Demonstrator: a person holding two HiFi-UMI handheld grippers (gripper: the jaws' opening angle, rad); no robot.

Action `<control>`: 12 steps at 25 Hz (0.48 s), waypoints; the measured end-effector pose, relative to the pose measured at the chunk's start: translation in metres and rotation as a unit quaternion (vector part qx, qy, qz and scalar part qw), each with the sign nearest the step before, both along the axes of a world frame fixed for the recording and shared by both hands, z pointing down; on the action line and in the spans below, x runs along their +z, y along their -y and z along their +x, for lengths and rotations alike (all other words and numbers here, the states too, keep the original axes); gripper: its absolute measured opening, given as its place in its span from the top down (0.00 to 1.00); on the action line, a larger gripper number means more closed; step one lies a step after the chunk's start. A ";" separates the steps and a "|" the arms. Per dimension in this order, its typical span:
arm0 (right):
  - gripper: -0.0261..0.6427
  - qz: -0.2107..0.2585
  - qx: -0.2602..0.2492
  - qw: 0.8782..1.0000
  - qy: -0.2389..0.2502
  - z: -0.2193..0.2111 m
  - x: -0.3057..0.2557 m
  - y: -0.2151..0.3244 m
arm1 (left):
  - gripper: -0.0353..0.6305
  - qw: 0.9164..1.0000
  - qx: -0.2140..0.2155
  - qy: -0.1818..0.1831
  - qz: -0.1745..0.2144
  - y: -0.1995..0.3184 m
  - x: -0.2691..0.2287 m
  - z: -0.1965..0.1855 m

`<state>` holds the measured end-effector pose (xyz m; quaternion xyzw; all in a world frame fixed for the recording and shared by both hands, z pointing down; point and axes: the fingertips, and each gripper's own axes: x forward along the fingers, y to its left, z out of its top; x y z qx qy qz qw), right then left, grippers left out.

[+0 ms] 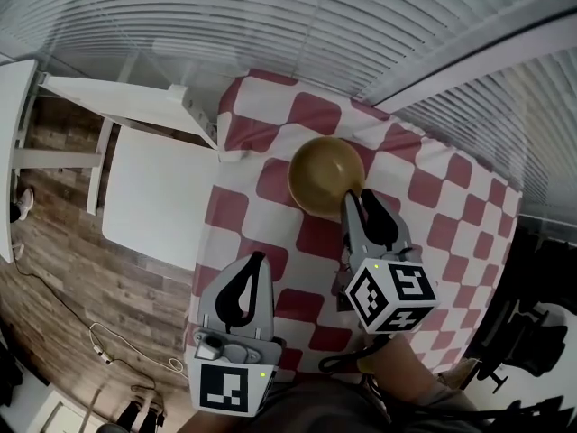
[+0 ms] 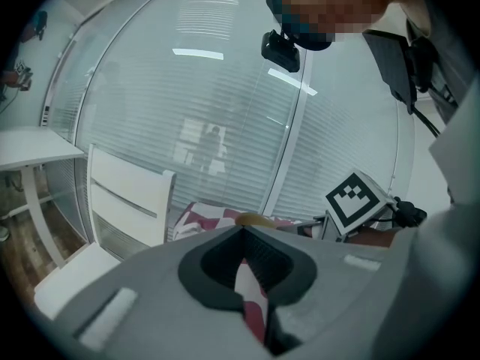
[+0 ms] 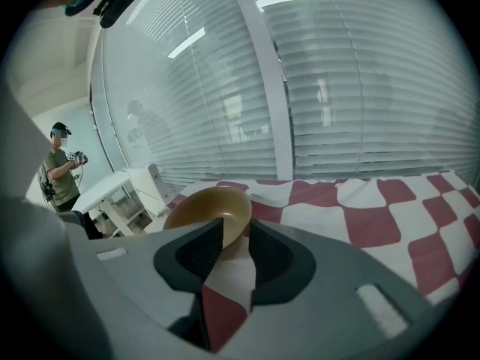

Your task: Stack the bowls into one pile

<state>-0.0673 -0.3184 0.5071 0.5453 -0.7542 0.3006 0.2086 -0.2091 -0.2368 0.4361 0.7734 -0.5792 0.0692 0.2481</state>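
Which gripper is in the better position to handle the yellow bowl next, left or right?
Right. The right gripper has its jaws on the rim of the bowl. The left gripper is shut, holds nothing and sits apart from the bowl.

white chair [image 1: 153,201], wood floor [image 1: 63,278], blinds [image 1: 270,16].

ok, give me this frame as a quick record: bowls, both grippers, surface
bowls in view: one mustard-yellow round bowl, open side up; no separate second bowl seen
pile: cannot tell whether others are nested inside it
surface: red-and-white checked tablecloth
right gripper: jaws astride the bowl's near rim, closed on its wall
left gripper: jaws together, nothing between them, over the cloth's near left part, apart from the bowl
beside table: white chair, at the left
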 end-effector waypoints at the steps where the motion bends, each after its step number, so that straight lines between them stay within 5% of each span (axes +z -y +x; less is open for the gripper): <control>1: 0.76 0.000 0.001 1.000 -0.003 0.000 0.001 0.002 | 0.95 1.000 -0.002 0.000 -0.003 0.001 0.002 -0.001; 12: 0.78 -0.005 0.008 1.000 -0.013 0.004 0.011 0.009 | 0.94 1.000 -0.008 0.002 -0.009 0.006 0.008 -0.001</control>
